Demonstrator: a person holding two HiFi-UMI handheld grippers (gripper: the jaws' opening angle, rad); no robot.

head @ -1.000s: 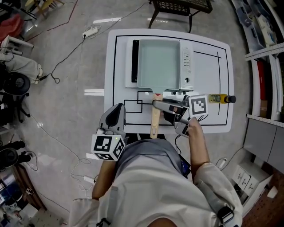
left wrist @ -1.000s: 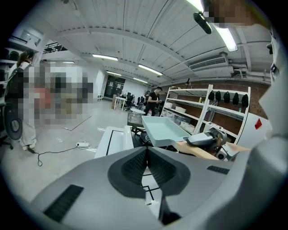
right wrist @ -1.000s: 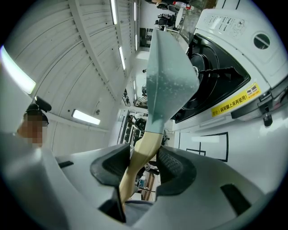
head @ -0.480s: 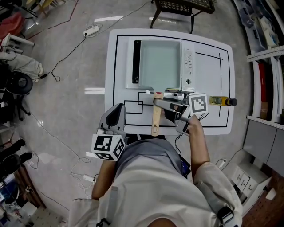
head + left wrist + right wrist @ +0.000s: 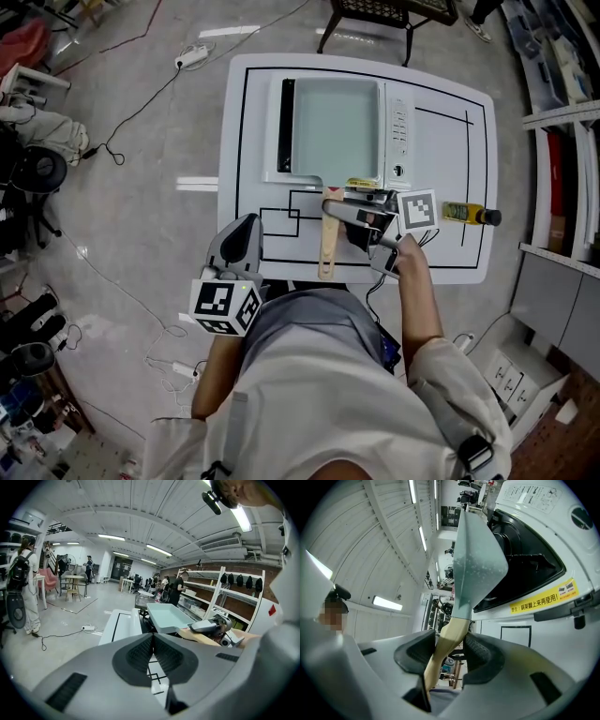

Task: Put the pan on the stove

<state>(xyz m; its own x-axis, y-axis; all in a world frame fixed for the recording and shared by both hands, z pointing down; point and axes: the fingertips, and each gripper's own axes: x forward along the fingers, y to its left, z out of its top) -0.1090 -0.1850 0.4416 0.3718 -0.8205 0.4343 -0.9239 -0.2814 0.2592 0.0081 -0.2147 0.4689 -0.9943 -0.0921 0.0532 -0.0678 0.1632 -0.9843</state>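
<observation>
Pan (image 5: 336,131), pale green and rectangular, sits squarely over the white tabletop stove (image 5: 398,131) at the table's 12 o'clock end, its wooden handle (image 5: 327,248) pointing back to 6 o'clock. The right gripper (image 5: 451,648) is clamped on that handle, while the right gripper view suggests the pan's base is tipped just clear of the black burner well. The placing step appears nearly finished; what remains is likely to level the pan, lower it onto the supports, then release. The left gripper (image 5: 152,656), jaws pressed together on nothing, hangs off the table's edge at 7 o'clock. A yellow oil bottle (image 5: 466,213) lies at 3 o'clock on the white, black-lined table (image 5: 441,253). Cables (image 5: 141,112) trail across the glossy grey floor (image 5: 122,216), and shelving (image 5: 562,141) lines the right.
</observation>
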